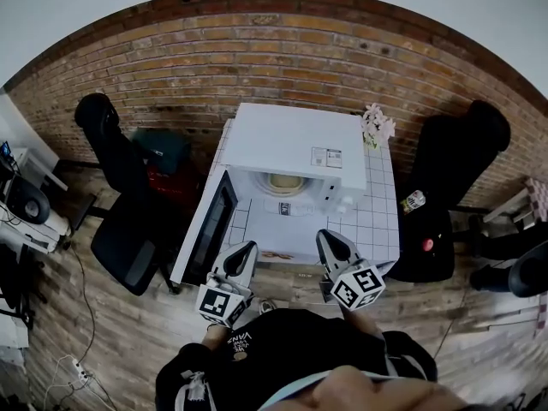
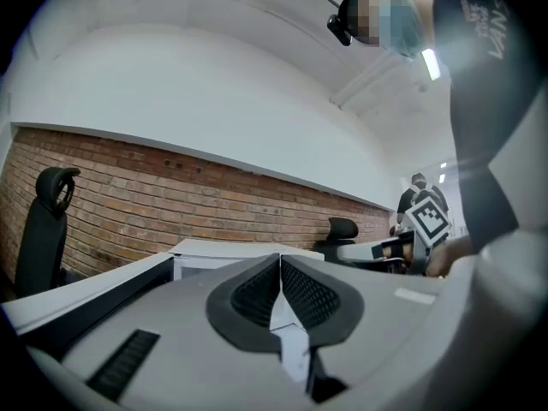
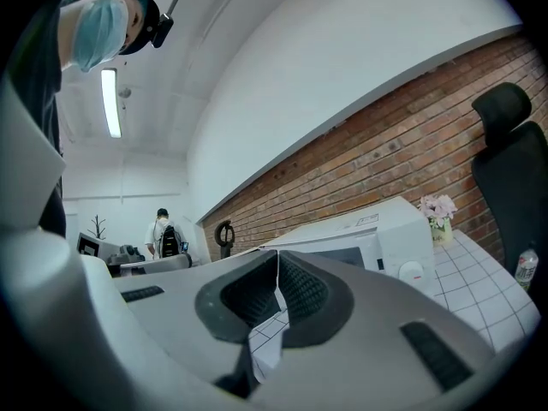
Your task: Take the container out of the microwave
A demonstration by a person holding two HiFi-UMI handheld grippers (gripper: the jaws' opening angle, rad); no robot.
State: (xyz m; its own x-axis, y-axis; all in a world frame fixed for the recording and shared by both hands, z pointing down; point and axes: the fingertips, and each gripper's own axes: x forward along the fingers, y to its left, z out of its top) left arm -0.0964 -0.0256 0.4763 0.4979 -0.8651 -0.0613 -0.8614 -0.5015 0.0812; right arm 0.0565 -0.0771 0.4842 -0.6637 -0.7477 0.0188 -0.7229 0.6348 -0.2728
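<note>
Over the microwave point(image 1: 295, 148), the head view looks down at it on a tiled surface point(image 1: 377, 212) by a brick wall. Its door point(image 1: 208, 234) hangs wide open at the microwave's left. The round, pale container point(image 1: 285, 182) sits inside the microwave, in the middle of the open hole. The left gripper point(image 1: 249, 247) and right gripper point(image 1: 324, 235) are in front of the microwave, with free room between them.

From the left gripper view, its fingers point(image 2: 257, 298) are pressed together with nothing between them. The microwave's top edge is just past them.

From the right gripper view, its fingers point(image 3: 301, 294) are also closed and empty. Bare tiles lie to the right of the microwave, up to the flowers point(image 3: 438, 208).
</note>
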